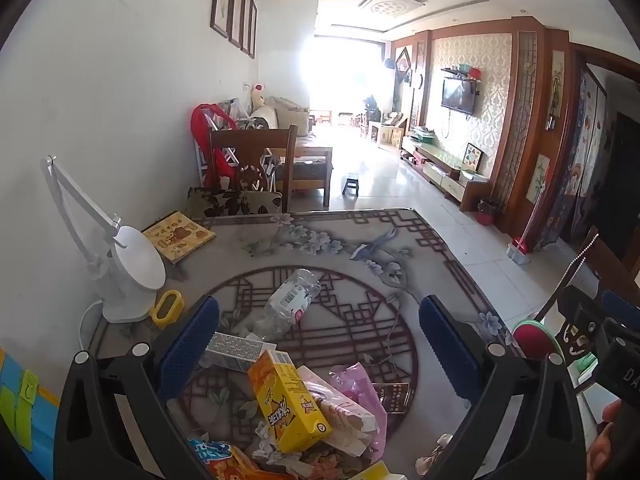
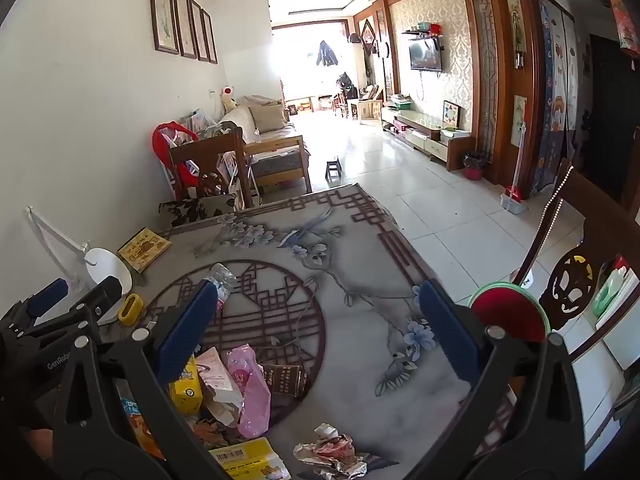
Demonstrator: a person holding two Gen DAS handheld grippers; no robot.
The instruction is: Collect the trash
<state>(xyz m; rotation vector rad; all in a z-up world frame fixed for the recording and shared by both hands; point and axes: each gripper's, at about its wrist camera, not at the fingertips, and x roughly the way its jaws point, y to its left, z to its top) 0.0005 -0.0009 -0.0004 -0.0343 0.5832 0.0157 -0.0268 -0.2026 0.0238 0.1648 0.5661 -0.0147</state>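
Much trash on patterned table, tiled living rm

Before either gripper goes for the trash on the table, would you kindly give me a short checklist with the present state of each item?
1. Left gripper open and holding nothing: ok.
2. Right gripper open and holding nothing: ok.
3. Trash within view: ok; yellow carton, pink bag and crumpled wrapper lie near the table's near edge.
4. Plastic bottle lying on its side, free of the pile: ok.
5. Non-trash clear of the pile: ok; the desk lamp and book sit apart by the wall.
6. Bin or bag to collect into: cannot tell, none clearly in view.
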